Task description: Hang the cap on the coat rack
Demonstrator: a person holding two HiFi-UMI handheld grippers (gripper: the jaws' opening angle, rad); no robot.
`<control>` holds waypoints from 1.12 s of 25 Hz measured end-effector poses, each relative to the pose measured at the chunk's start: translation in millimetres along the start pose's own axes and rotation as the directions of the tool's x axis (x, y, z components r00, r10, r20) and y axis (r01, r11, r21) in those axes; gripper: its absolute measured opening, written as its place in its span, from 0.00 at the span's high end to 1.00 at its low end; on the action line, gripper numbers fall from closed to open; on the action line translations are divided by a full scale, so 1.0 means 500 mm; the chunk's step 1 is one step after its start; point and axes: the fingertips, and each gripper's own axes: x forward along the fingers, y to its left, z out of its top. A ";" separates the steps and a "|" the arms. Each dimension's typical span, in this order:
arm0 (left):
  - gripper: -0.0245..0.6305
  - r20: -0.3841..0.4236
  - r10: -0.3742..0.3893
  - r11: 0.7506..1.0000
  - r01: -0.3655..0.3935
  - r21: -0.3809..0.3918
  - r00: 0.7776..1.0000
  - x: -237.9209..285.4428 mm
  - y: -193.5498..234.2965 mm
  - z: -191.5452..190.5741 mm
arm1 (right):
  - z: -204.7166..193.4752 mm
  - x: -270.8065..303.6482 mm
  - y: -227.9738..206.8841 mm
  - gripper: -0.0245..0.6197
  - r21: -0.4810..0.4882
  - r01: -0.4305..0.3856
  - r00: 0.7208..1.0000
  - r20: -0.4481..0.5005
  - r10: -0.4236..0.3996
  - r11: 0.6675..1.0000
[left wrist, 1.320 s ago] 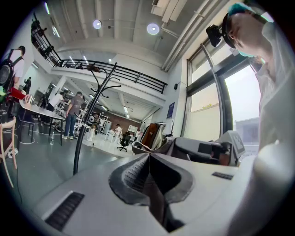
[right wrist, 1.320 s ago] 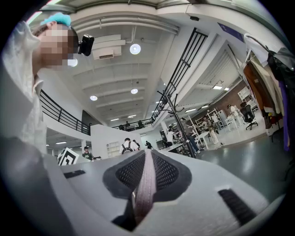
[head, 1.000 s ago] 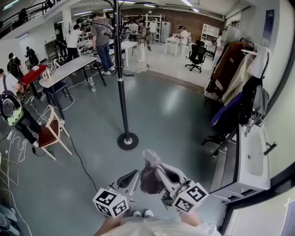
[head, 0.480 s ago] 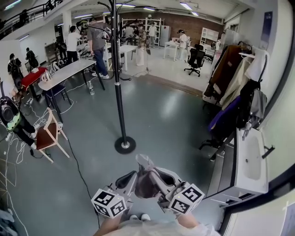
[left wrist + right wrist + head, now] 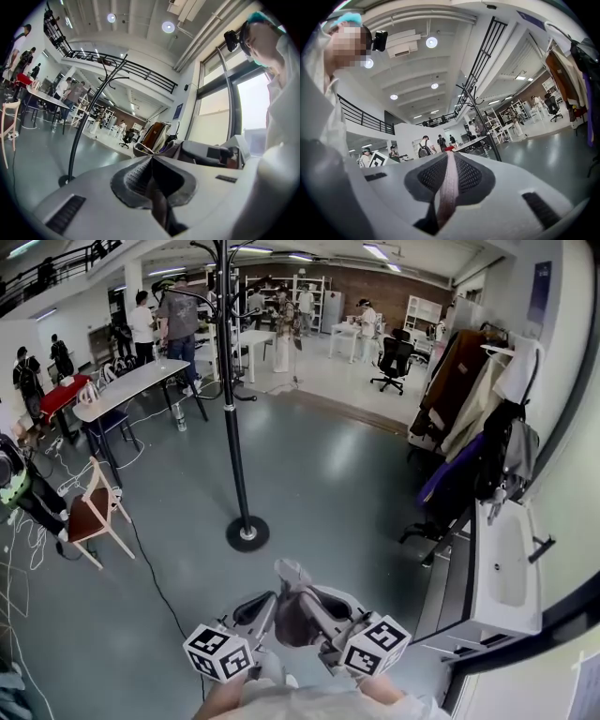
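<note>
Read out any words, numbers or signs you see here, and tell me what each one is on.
No text here can be read.
Dark blue wall poster: print too small and blurred to read.
Black-and-white marker cubes: square patterns only, no letters or numbers.

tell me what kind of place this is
Likely an open-plan lab or workshop: long work tables, an office chair and shelving at the back, with a freestanding coat rack.
</note>
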 end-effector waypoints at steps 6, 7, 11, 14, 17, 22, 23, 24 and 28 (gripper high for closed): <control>0.94 0.017 -0.017 1.000 0.016 0.020 1.000 0.022 -0.004 0.015 | 0.026 -0.001 -0.018 0.91 -0.017 0.001 0.999 0.034 -0.001 1.000; 0.94 0.020 -0.017 1.000 0.016 0.021 1.000 0.026 -0.001 0.019 | 0.026 0.003 -0.021 0.91 -0.019 0.003 0.999 0.034 -0.002 1.000; 0.94 0.027 -0.025 0.999 0.025 0.028 0.999 0.045 0.007 0.028 | 0.021 0.022 -0.032 0.91 -0.021 0.003 1.000 0.025 -0.002 1.000; 0.94 0.037 -0.030 0.999 0.030 0.011 0.999 0.057 0.019 0.031 | 0.020 0.039 -0.047 0.91 -0.009 0.004 1.000 0.025 -0.004 1.000; 0.94 0.045 -0.023 1.000 0.022 0.009 0.999 0.069 0.039 0.037 | 0.021 0.060 -0.067 0.91 -0.005 0.004 1.000 0.021 -0.004 1.000; 0.94 0.042 -0.016 1.000 0.017 -0.011 0.999 0.088 0.079 0.034 | 0.011 0.096 -0.094 0.91 0.003 0.008 1.000 0.005 -0.008 1.000; 0.94 0.042 -0.016 1.000 0.016 -0.011 0.999 0.092 0.086 0.035 | 0.011 0.103 -0.099 0.91 0.005 0.009 1.000 0.006 -0.009 1.000; 0.94 0.042 -0.015 1.000 0.015 -0.008 0.999 0.097 0.092 0.039 | 0.012 0.110 -0.104 0.91 0.007 0.010 1.000 0.008 -0.010 1.000; 0.94 0.043 -0.014 1.000 0.015 -0.004 0.999 0.123 0.122 0.058 | 0.015 0.142 -0.130 0.91 0.015 0.013 1.000 0.005 -0.013 1.000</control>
